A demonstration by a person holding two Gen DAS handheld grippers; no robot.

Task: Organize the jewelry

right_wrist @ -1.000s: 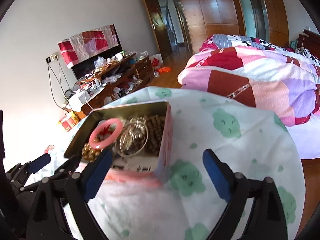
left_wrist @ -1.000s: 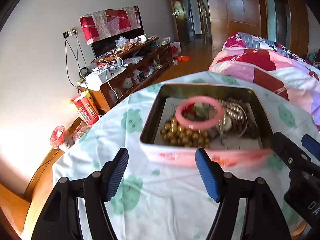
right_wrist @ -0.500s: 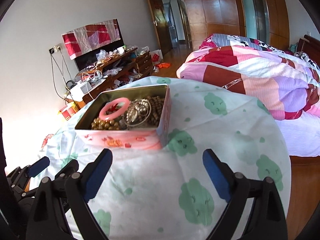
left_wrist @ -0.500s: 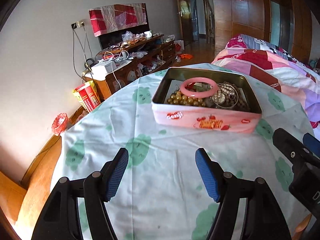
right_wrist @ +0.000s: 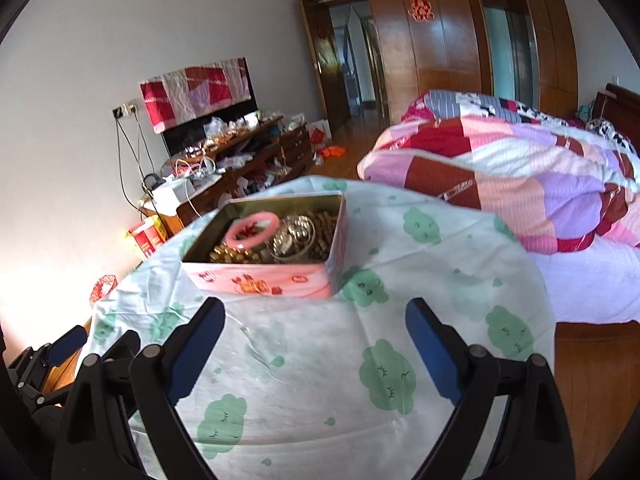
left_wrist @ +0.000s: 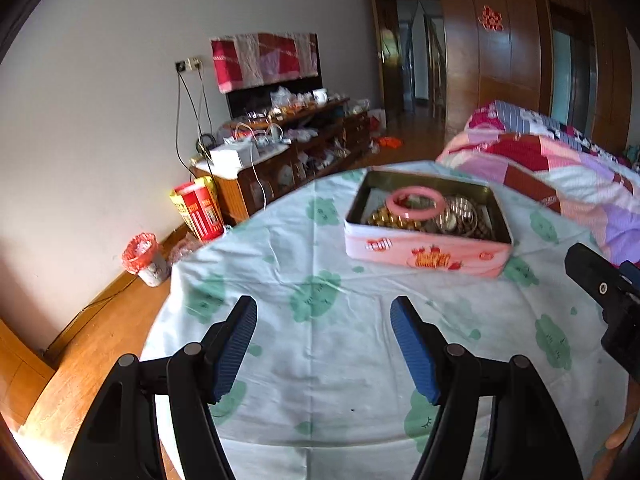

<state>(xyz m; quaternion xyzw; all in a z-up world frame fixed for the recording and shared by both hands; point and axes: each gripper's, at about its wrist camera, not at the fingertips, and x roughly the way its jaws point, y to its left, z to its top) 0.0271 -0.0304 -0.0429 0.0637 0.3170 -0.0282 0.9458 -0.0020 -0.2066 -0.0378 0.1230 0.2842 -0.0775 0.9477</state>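
Note:
A pink tin box (left_wrist: 424,256) (right_wrist: 260,280) sits on the round table (left_wrist: 320,344) covered by a pale cloth with green prints. Inside lie a pink bangle (left_wrist: 418,201) (right_wrist: 252,230), gold beads (left_wrist: 390,219) (right_wrist: 234,257), silver bangles (left_wrist: 460,216) (right_wrist: 294,236) and brown beads (right_wrist: 326,228). My left gripper (left_wrist: 324,320) hangs open above the cloth, well short of the tin, nothing between its blue pads. My right gripper (right_wrist: 316,320) is open too, near the tin's right corner, empty. The right gripper's tip shows at the left wrist view's right edge (left_wrist: 600,292).
A bed with a patchwork quilt (right_wrist: 520,176) lies right of the table. A cluttered low cabinet (left_wrist: 288,148) stands along the far wall, with a red-and-yellow box (left_wrist: 198,208) and a small bin (left_wrist: 144,254) on the wooden floor. The table's left edge drops off near my left gripper.
Both grippers have drawn back from the tin and risen a little; the tin now looks smaller and farther away. Both stay open and empty.

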